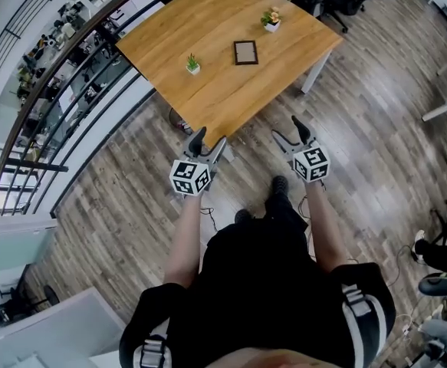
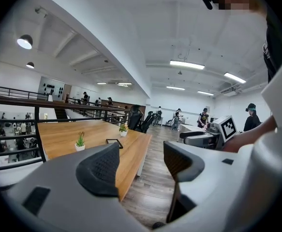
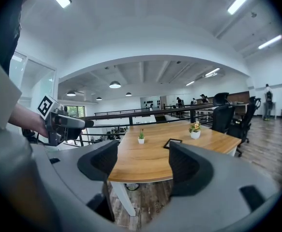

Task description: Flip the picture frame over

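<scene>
My left gripper (image 1: 210, 138) is wide open with nothing between its jaws. My right gripper (image 1: 286, 128) is also wide and empty. Both sit just short of the table (image 1: 208, 98) edge. The picture frame (image 1: 245, 52) lies flat on it, well ahead of both. A small green plant (image 1: 193, 64) stands ahead-left, and a flower pot (image 1: 271, 21) farther ahead-right.

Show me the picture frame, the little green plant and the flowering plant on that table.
picture frame (image 1: 245, 52), head view, the middle of its panel.
green plant (image 1: 193, 68), head view, its white pot.
flowering plant (image 1: 271, 26), head view, its white pot.
</scene>
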The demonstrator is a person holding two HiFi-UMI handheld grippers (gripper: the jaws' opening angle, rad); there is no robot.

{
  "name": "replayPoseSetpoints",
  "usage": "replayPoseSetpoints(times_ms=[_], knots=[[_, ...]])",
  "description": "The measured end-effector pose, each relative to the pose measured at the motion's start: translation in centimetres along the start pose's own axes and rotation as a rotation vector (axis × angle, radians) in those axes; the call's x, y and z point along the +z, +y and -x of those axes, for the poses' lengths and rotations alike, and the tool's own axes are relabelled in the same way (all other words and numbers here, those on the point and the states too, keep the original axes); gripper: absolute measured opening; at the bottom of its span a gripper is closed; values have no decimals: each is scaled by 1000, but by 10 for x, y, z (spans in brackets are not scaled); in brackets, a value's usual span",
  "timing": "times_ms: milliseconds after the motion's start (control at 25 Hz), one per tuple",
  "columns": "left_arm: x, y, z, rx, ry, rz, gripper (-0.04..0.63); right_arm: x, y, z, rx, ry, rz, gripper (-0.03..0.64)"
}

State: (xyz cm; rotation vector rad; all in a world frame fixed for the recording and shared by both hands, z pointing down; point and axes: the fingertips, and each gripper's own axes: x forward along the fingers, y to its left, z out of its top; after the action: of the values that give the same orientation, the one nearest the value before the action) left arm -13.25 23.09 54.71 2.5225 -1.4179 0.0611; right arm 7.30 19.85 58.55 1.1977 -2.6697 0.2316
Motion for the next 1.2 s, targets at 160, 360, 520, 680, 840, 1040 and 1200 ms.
replayPoseSetpoints(times_ms=[160,360,520,680,840,1040,1200], knots=[[0,1,-20,32,9,12,301,-1,-21,-10,27,16,-2,334],[1,-3,-47,74,15,35,301,5,-54,-24,59,20,-14,333],[-1,-6,-62,117,18,54,301,6,-78,-33,95,38,-10,327],[0,-5,-75,170,10,69,301,4,-100,-43,129,56,-6,326],[-2,-5,-83,220,-2,89,301,5,-112,-54,173,61,11,326],[-9,-12,-96,260,-1,113,301,6,-127,-64,215,66,20,324],[-9,-15,-106,282,-8,112,301,3,-134,-65,242,71,31,322]])
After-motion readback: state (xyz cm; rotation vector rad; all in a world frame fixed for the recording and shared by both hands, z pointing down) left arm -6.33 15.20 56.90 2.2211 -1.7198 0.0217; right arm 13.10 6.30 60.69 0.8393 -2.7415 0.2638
